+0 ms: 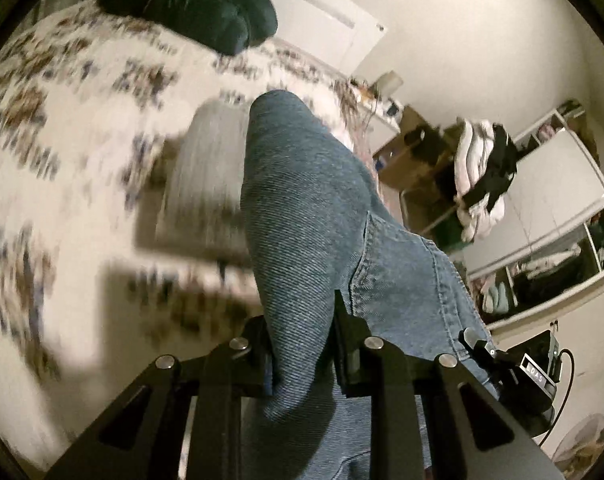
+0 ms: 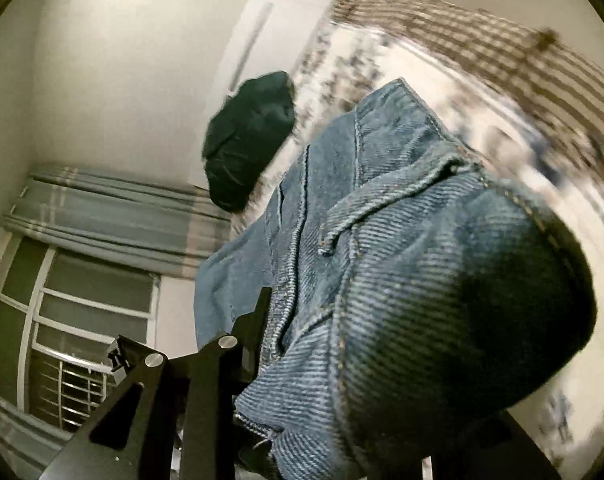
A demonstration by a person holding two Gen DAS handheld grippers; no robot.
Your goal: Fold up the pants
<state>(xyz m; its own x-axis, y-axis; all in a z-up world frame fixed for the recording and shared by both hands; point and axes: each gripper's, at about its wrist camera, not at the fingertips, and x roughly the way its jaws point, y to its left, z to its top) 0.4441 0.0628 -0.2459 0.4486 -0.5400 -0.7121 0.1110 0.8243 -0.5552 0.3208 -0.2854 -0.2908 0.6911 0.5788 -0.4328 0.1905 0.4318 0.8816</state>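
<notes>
Floral bedding covers the bed (image 1: 62, 152) beneath me, blurred in both views, and I take that bed as my landmark. Above it I hold the blue denim pants (image 1: 302, 208) lifted clear of the cover. My left gripper (image 1: 302, 344) is clenched on a fold of the denim, with the cloth bunched between the two black fingers and rising away from them in a rounded hump. My right gripper (image 2: 294, 344) is mostly buried: one finger (image 2: 258, 320) shows pressed against the fabric, the other is hidden behind a heavy drape of seams and waistband, so I cannot tell for certain how it stands. On the bed, beyond the pants, lies a dark green bundle (image 1: 194, 0). A striped grey cloth (image 1: 206, 184) lies on the bed beside the denim. Past the bed's far side stands a rack with white and black clothes (image 1: 481, 176).
</notes>
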